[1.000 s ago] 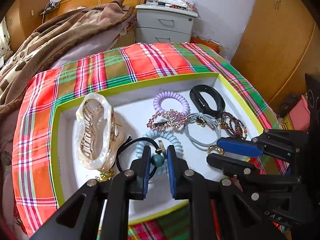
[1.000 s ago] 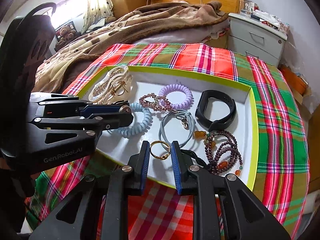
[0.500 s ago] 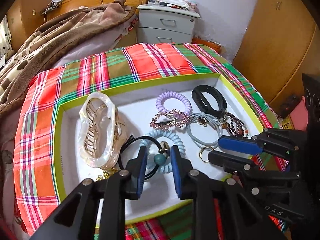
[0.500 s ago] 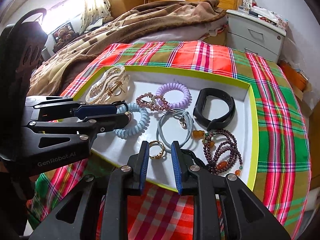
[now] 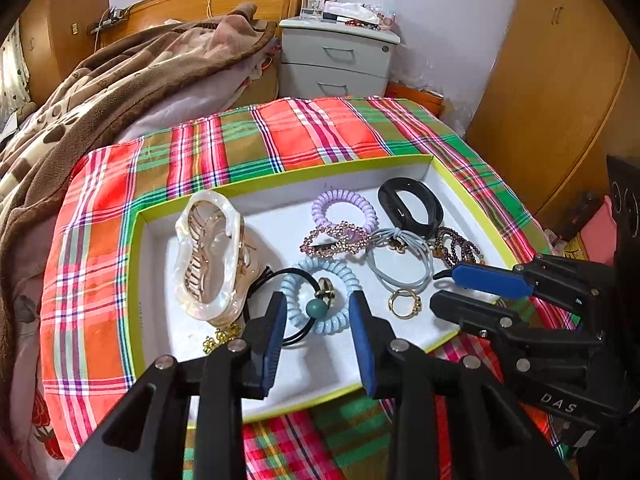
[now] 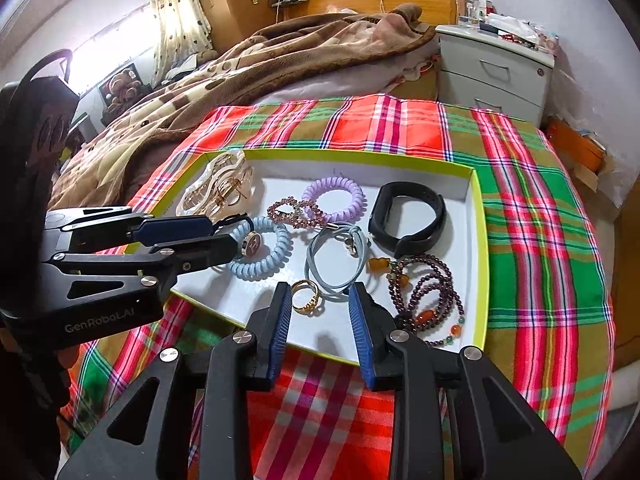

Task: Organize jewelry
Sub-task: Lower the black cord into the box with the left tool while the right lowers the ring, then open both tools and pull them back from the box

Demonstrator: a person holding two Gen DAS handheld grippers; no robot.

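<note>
A white tray with a lime rim (image 5: 280, 179) (image 6: 360, 156) holds the jewelry. My left gripper (image 5: 318, 312) (image 6: 224, 234) is opening. A teal bead on a black hair tie (image 5: 315, 307) lies loose between its pads, on a light blue coil tie (image 5: 336, 270) (image 6: 260, 260). My right gripper (image 6: 318, 304) (image 5: 446, 287) is opening too. A gold ring (image 6: 306, 300) (image 5: 404, 302) rests on the tray floor between its pads, untouched. A pearl hair claw (image 5: 208, 256) lies at the left. A bead bracelet (image 6: 428, 292) lies at the right.
Also in the tray are a purple coil tie (image 5: 344, 208), a black band (image 5: 410, 206), a grey hair tie (image 5: 400, 264) and a rhinestone clip (image 5: 334, 240). Plaid cloth (image 6: 540, 240) surrounds the tray. A brown blanket (image 5: 100, 92) and a grey nightstand (image 5: 336, 60) stand behind.
Both grippers' jaws have spread wider. The left pads have come off the teal bead, and the gold ring has dropped from the right pads onto the tray floor.
</note>
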